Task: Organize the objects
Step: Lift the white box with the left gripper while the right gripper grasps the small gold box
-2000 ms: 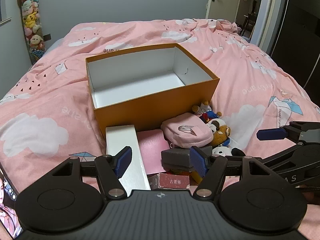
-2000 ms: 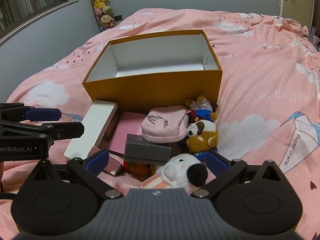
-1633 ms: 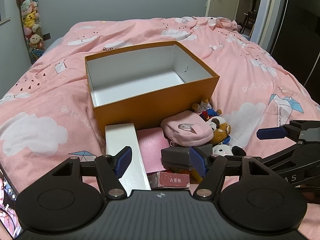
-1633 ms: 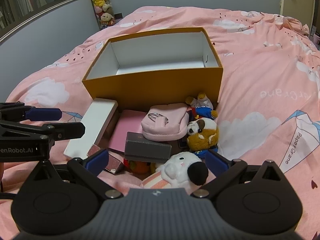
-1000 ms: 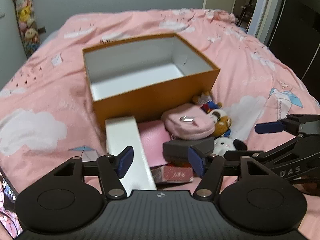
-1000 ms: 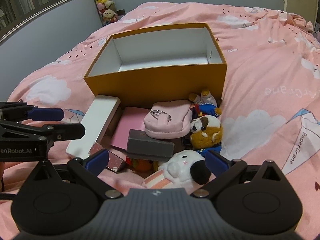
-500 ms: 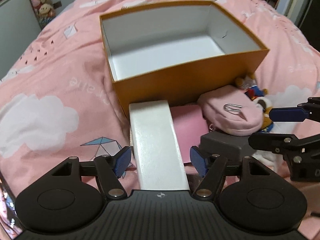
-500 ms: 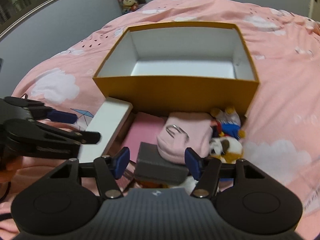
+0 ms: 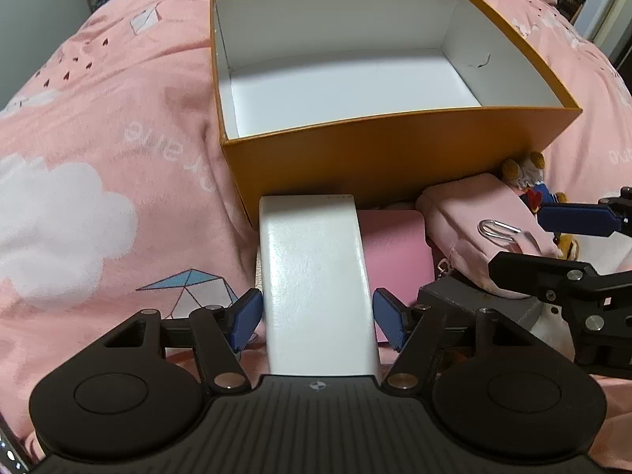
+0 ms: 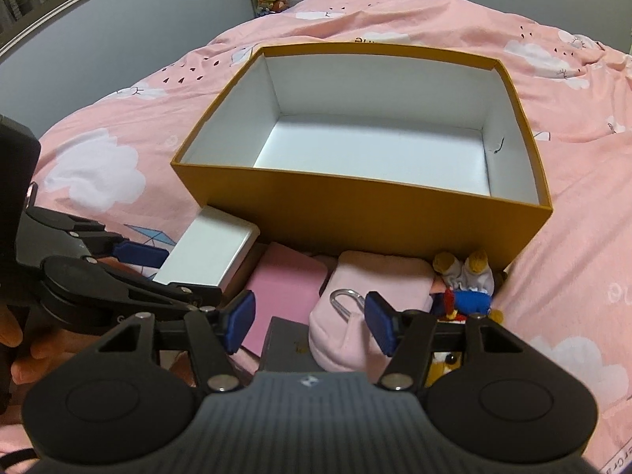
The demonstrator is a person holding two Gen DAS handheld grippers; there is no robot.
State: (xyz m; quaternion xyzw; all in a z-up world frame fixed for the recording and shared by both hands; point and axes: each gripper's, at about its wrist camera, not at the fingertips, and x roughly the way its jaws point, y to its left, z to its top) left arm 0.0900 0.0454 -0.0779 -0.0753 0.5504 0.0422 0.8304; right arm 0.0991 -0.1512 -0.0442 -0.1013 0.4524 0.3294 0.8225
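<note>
In the left wrist view, the left gripper (image 9: pixel 314 318) sits at the lower centre of the frame with its blue pads spread on either side of a long glossy white rectangular box (image 9: pixel 316 276); a thin gap shows at each pad, so the jaws straddle the box without clamping it. The white box lies lengthwise on the pink cloud-printed bedspread (image 9: pixel 91 150), its far end against the front wall of a large orange cardboard box with a white interior (image 9: pixel 395 154), which fills the upper centre of both views with nothing visible inside.

Just right of the white box lies a flat pink rectangular box (image 9: pixel 395 245), and beyond that, at centre right, a soft pink pouch with a silver metal ring (image 9: pixel 486 221). A dark grey rectangular case (image 10: pixel 286 349) lies under the pouch's near end.

In the right wrist view, the right gripper (image 10: pixel 310 322) sits at the lower centre, its jaws apart and holding nothing, with the pouch's ring between its pads. A small plush figure in blue and red clothing (image 10: pixel 466 292) lies at centre right against the orange box's corner.
</note>
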